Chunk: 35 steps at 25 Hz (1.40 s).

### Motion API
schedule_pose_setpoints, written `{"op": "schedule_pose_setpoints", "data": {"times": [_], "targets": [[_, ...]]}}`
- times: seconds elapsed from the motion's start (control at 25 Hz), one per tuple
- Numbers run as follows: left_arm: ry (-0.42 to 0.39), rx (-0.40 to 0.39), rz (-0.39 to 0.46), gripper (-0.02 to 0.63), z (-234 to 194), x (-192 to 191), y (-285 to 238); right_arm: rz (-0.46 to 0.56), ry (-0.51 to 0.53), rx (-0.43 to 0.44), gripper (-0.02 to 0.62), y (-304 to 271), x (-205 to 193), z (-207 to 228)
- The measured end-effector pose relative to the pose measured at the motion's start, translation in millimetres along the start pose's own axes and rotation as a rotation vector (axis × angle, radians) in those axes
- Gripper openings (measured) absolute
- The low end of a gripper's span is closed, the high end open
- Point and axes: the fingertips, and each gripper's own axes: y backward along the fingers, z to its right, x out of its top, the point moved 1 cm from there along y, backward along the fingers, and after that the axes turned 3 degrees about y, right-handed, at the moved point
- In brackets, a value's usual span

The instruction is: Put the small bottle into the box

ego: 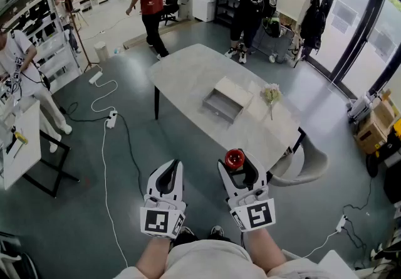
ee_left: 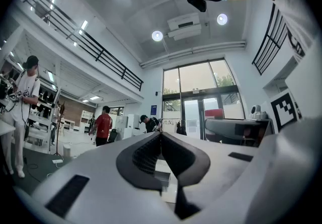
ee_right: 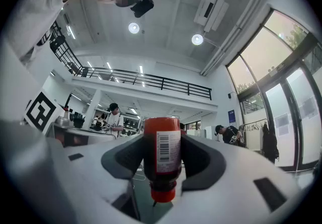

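Held in the right gripper [ee_right: 162, 142]: a small dark plastic bottle with red cap and white label [ee_right: 162, 160], jaws spread wide and pressing on its two sides. Lies with its long axis along the jaws, cap towards the gripper body, base pointing out ahead. Shows in the head view as a red disc at the jaw tips, up in the air, short of the table edge.

Sits on the pale oval table [ego: 188, 71]: an open shallow grey box [ego: 220, 105], at about 12 o'clock from the bottle and well apart from it. Calls for a forward reach with the right hand, plainly the nearer one.

At 9 o'clock of it, the left gripper [ego: 169, 168], jaws shut together on nothing.

Reads on the label only as a barcode, digits too fine to make out; possibly no brand on this face. Just beside the box at 3 o'clock, pale flowers [ego: 270, 93].
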Motion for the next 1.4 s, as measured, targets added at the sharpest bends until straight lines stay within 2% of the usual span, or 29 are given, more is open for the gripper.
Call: {"op": "schedule_pose_setpoints", "data": {"times": [0.2, 0.4, 0.64, 0.84, 1.12, 1.4], "targets": [[-0.012, -0.004, -0.013, 0.026, -6.6, 1.1, 17.3, 0.001, -0.016, 0.014, 0.233, -1.4, 0.6, -22.3], [-0.018, 0.034, -0.015, 0.026, -28.6, 0.6, 27.7, 0.011, -0.016, 0.056, 0.233, -15.4, -1.4, -44.5], [-0.027, 0.033, -0.040, 0.026, -54.6, -5.2, 33.8, 0.019, -0.051, 0.067, 0.233, -35.1, -8.9, -61.3], [0.000, 0.050, -0.070, 0.026, -86.4, -22.0, 34.5, 0.007, -0.036, 0.083, 0.233, -53.9, -26.2, -82.7], [0.014, 0.078, -0.088, 0.026, -110.3, -42.5, -22.7, -0.023, -0.044, 0.126, 0.233, -108.9, -57.1, -48.0], [0.005, 0.123, -0.073, 0.026, -197.0, -38.4, -115.6, 0.025, -0.054, 0.218, 0.233, -245.4, -78.3, -31.3]]}}
